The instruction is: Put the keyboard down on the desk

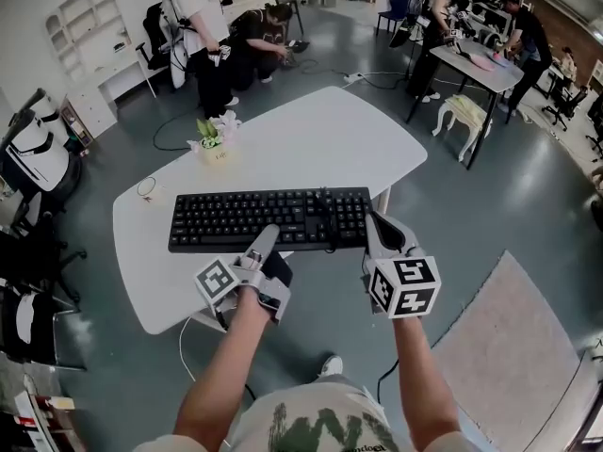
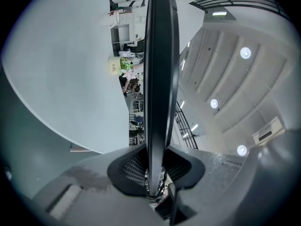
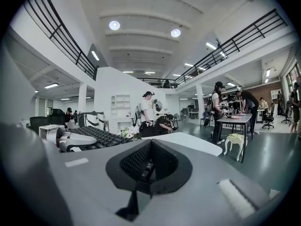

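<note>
A black keyboard [image 1: 268,219] lies level over the near part of the white desk [image 1: 311,149]; I cannot tell whether it touches the top. My left gripper [image 1: 264,241] is shut on its near edge, left of the middle. In the left gripper view the keyboard [image 2: 160,79] runs edge-on between the pads of that gripper [image 2: 155,182]. My right gripper [image 1: 377,226] sits at the keyboard's near right corner. In the right gripper view its jaws [image 3: 149,166] are together with nothing between them, and the keyboard [image 3: 96,136] lies off to the left. A black cable hangs from the keyboard's back.
A small flower pot [image 1: 215,139] stands on the desk's far left, with a thin ring [image 1: 146,188] near the left edge. Office chairs [image 1: 38,158] crowd the left. People stand at the back and around a grey table [image 1: 480,64]. A rug [image 1: 518,347] lies at the right.
</note>
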A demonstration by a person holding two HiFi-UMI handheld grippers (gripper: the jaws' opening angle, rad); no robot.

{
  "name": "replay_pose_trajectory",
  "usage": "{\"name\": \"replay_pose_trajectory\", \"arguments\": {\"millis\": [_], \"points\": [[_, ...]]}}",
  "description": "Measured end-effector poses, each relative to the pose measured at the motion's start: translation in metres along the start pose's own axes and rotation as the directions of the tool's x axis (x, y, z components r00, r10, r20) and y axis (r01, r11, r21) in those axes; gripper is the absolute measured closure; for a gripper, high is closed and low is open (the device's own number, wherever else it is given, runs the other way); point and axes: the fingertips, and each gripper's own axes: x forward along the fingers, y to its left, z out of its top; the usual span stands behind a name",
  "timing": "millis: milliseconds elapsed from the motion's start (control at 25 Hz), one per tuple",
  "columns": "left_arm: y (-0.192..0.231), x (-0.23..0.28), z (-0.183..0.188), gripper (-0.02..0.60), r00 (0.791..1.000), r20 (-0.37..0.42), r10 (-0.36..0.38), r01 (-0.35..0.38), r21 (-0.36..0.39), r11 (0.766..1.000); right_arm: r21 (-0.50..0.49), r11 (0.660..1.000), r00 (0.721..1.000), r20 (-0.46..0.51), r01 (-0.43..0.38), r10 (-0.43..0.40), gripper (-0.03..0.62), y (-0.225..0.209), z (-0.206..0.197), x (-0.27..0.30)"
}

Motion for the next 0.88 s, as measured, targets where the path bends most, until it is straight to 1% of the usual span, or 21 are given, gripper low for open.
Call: {"name": "replay_pose_trajectory", "arguments": {"millis": [320,480,880], "points": [[0.007,0.027,-0.004,0.492,0.998,0.057,0.020,-0.021,0.006,1.000,-0.002,0.998,0.998,-0.010,-0.060,0.060,0.595,-0.029,0.000,0.025],[0.008,0.036,0.000,0.492,0.996,0.090,0.021,-0.022,0.008,1.000,-0.002,0.996,0.996,-0.006,-0.088,0.088,0.594,-0.039,0.005,0.040],[0.024,0.050,0.041,0.491,0.983,0.183,0.024,-0.023,-0.005,1.000,-0.022,0.986,0.986,-0.014,-0.166,0.165,0.595,-0.029,0.009,0.098]]}}
